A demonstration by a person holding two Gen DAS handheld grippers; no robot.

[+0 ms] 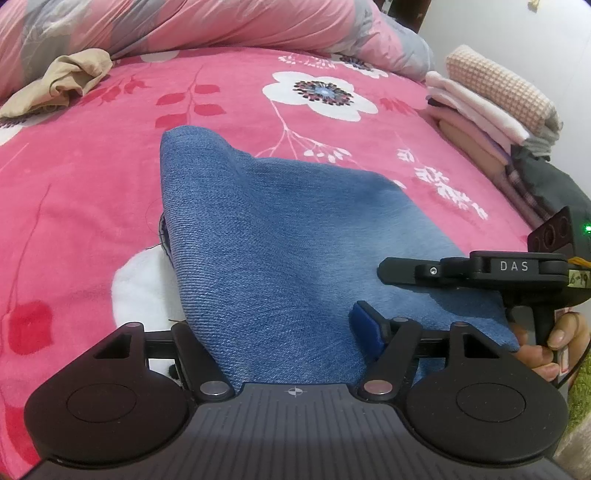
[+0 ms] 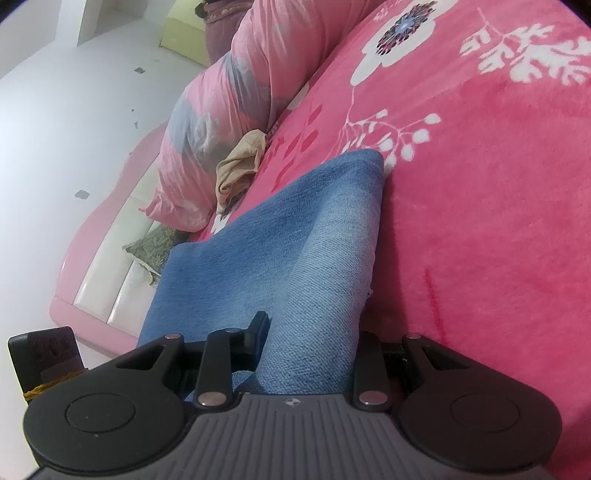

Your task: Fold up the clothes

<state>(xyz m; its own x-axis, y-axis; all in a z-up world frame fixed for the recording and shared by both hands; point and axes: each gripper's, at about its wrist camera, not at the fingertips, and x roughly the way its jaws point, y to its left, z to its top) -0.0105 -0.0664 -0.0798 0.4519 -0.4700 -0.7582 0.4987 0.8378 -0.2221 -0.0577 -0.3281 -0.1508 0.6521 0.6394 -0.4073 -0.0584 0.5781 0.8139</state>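
Note:
A folded blue denim garment [image 1: 280, 236] lies on the pink floral bedspread [image 1: 92, 184], and its near end rises toward the camera. My left gripper [image 1: 291, 321] stands wide with the denim between its jaws. The blue right pad [image 1: 364, 325] shows bare beside the cloth, while the left fingertip is hidden under it. In the left wrist view my right gripper [image 1: 386, 271] reaches in from the right over the garment's edge. The right wrist view shows the right gripper [image 2: 314, 332] shut on a thick fold of the denim garment [image 2: 295, 236].
A stack of folded clothes [image 1: 491, 110] sits at the bed's right edge. A crumpled beige garment [image 1: 62, 81] lies by the rolled pink quilt [image 1: 184, 22] at the far side. A person's hand [image 1: 554, 343] holds the right gripper's handle. The pink headboard [image 2: 92, 236] meets a white wall.

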